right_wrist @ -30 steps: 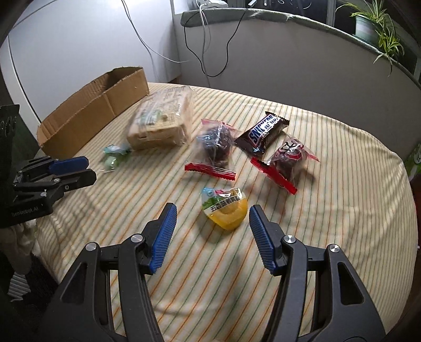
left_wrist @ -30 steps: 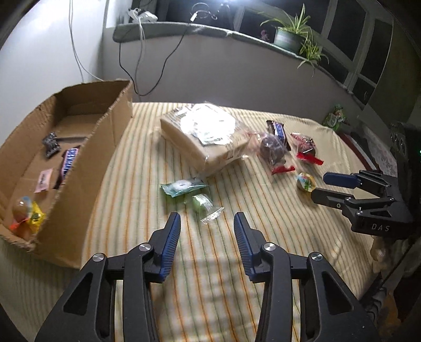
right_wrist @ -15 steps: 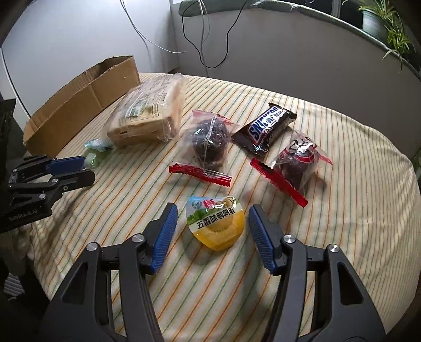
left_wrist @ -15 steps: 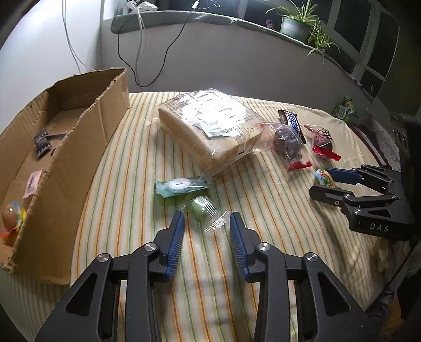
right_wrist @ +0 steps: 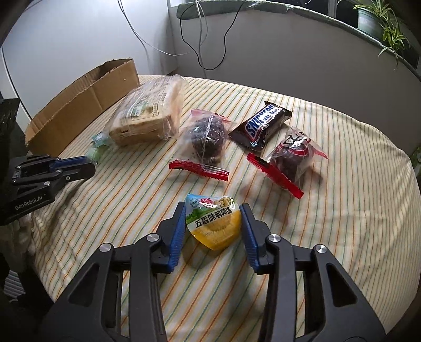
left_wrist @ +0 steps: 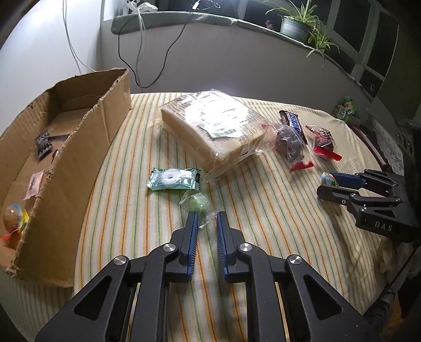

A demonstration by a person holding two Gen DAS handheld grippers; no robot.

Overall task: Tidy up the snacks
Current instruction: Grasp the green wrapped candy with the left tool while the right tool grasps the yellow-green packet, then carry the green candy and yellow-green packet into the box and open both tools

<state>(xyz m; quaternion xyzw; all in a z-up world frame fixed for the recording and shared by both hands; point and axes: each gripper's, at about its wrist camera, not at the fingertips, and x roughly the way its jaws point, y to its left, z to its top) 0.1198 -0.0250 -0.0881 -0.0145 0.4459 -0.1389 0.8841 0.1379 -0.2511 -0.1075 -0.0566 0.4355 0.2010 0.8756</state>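
Note:
On the striped table, my left gripper (left_wrist: 206, 219) has its jaws narrowed around the clear wrapper tail of a small green candy (left_wrist: 198, 203); the blue pads are close to it but a gap shows. A teal mint packet (left_wrist: 173, 179) lies just beyond. My right gripper (right_wrist: 213, 210) is closed to the sides of a yellow quail-egg packet (right_wrist: 214, 223), which sits between its blue pads on the cloth. The cardboard box (left_wrist: 86, 147) stands at the left with several snacks inside.
A bagged bread loaf (left_wrist: 213, 129), two dark cakes in red-edged wrappers (right_wrist: 209, 136) (right_wrist: 292, 155) and a Snickers bar (right_wrist: 263, 126) lie mid-table. A window ledge with plants (left_wrist: 297, 23) and cables runs behind. The table edge drops off at the right.
Both grippers moved forward and narrowed: the left onto the green candy's wrapper, the right around the yellow packet.

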